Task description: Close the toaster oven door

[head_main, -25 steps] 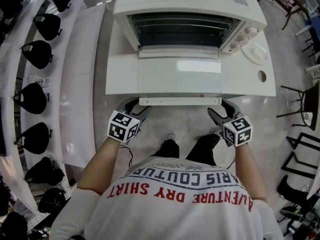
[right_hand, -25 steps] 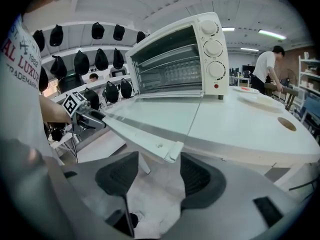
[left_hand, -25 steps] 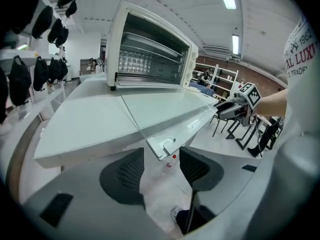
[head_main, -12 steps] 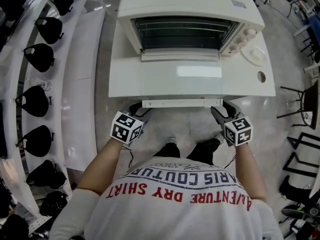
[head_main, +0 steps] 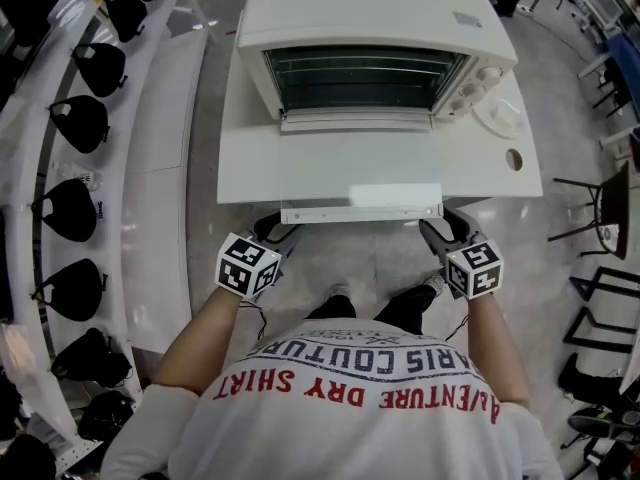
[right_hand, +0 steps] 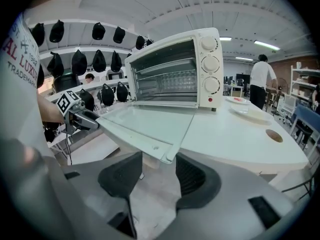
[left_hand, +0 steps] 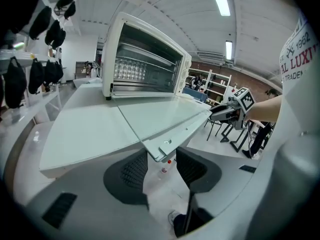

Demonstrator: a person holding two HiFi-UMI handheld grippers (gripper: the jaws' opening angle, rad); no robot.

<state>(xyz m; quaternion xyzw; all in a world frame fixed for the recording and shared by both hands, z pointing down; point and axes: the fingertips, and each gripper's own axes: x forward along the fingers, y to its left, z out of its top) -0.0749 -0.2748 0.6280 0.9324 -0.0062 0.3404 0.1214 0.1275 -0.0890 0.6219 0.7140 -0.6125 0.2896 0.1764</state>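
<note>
Toaster oven [head_main: 370, 8]: cream-white, dark inside. Door [head_main: 360, 180]: white frame, clear glass. Table [head_main: 495, 168]: white. Left gripper [head_main: 272, 231], right gripper [head_main: 440, 230]: grey, black ribbed pads [left_hand: 131, 170], black-and-white square markers [head_main: 246, 264]. Shirt [head_main: 360, 413]: white, red and navy lettering. Caps [head_main: 80, 123]: black.

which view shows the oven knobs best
The right gripper view: all three knobs face it, stacked vertically. The head view sees them foreshortened from above; the left gripper view catches only their edges.

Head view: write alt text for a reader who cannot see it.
Seen from above, a person's left gripper and right gripper each clasp an end of the handle on the lowered door of a white toaster oven, their jaws having just closed on it. The oven sits on a white table.
</note>
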